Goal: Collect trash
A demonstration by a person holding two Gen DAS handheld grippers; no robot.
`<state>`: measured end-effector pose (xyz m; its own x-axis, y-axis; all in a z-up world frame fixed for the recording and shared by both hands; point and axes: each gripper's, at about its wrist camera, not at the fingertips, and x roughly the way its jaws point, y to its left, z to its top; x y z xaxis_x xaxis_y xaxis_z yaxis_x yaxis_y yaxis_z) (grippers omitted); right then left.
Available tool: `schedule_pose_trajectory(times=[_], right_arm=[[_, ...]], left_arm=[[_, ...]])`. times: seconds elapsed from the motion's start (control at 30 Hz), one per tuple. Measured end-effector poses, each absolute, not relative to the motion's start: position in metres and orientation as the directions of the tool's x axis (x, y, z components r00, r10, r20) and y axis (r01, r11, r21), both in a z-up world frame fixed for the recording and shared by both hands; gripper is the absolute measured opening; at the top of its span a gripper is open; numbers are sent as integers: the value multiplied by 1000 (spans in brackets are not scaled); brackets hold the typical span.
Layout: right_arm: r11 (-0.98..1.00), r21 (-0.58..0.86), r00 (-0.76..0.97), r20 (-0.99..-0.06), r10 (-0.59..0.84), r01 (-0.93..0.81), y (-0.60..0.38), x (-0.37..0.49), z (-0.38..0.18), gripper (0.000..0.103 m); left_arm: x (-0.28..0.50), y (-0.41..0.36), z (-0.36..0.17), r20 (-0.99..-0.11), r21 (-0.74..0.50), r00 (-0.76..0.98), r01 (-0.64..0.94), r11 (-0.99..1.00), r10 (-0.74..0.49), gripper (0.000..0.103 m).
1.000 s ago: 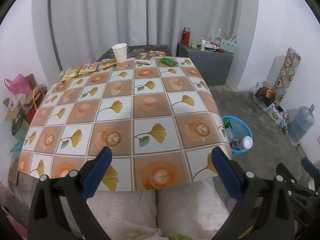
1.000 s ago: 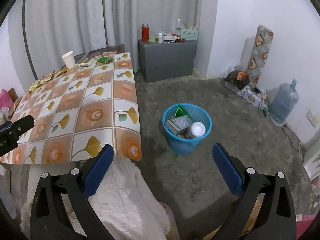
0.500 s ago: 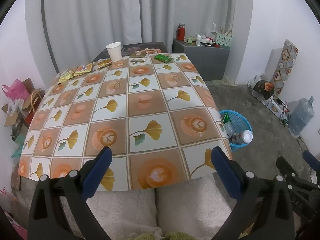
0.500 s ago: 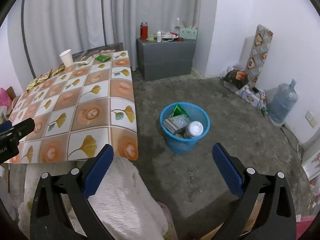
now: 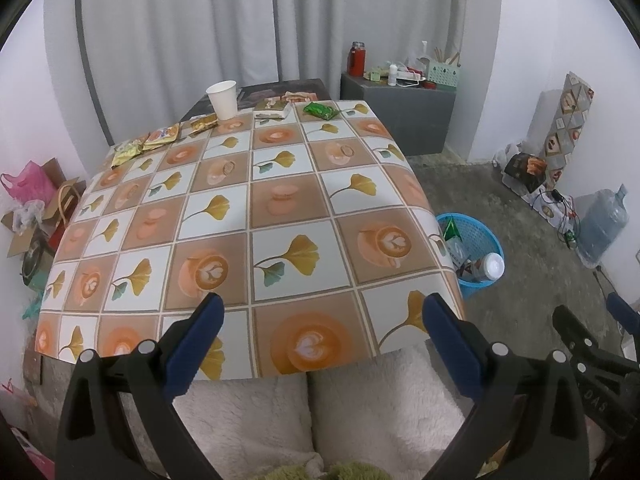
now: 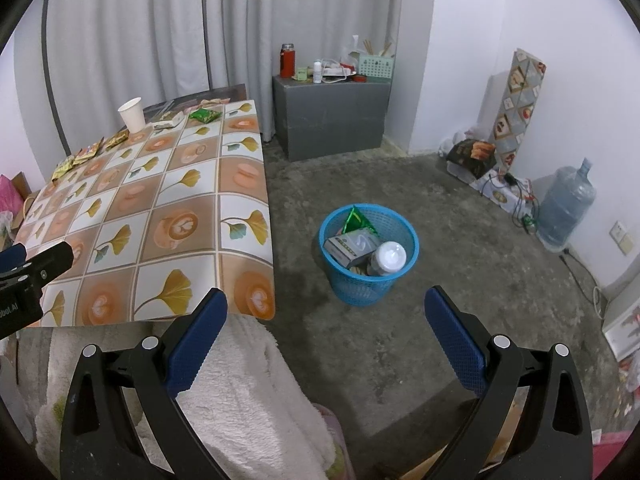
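Reading "bot.AI" on the left gripper [image 5: 320, 312] in the right view; both it and the right gripper [image 6: 326, 308] gape wide, empty. Wrappers [image 5: 160, 138] lie at the table's [image 5: 280, 200] eleven o'clock, looking farther than before; bin [image 6: 368, 252] at two.

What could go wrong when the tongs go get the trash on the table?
1. The cup stands upright at the far edge; a bump might tip it or knock it off.
2. The wrappers lie flat and thin, so the open left tongs may slip off them.
3. The bin already looks fairly full, with a bottle on top; new trash could fall out.
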<state>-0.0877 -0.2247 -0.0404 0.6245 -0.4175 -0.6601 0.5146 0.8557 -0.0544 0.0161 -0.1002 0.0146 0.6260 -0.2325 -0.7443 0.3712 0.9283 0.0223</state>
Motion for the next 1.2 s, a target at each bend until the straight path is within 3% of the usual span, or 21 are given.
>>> schedule_pose_trajectory(times=[1.2], right_arm=[[856,-58,620,-664,-418,514,-237,-99,-47,95]], left_arm=[[13,-101,3,-756,17,601,414,910,-260,97]])
